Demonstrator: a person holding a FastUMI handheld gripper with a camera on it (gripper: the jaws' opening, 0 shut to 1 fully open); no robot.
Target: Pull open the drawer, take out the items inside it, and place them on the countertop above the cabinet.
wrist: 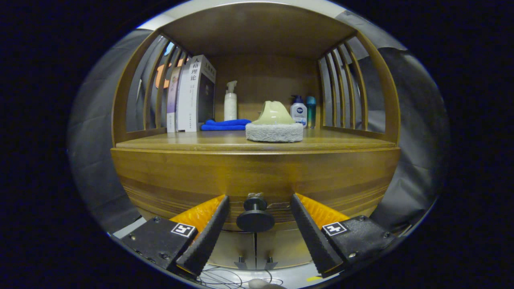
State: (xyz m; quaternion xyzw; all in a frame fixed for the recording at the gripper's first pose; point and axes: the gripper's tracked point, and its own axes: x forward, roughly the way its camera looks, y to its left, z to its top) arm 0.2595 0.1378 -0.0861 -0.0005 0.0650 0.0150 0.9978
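Note:
A wooden drawer front (253, 176) spans the cabinet just below the countertop (209, 140). Its round black knob (255, 216) sticks out toward me and sits between my two fingers. My gripper (257, 206) is open, with the left finger (209, 233) and right finger (311, 233) standing well apart on either side of the knob, neither touching it. The drawer looks closed, so its contents are hidden.
On the countertop stand a scrubbing brush with a pale green handle (274, 124), a folded blue cloth (225, 125), several upright books (192, 94), a white spray bottle (230, 102), a lotion bottle (298, 112) and a teal bottle (311, 110). Slatted wooden sides enclose the shelf.

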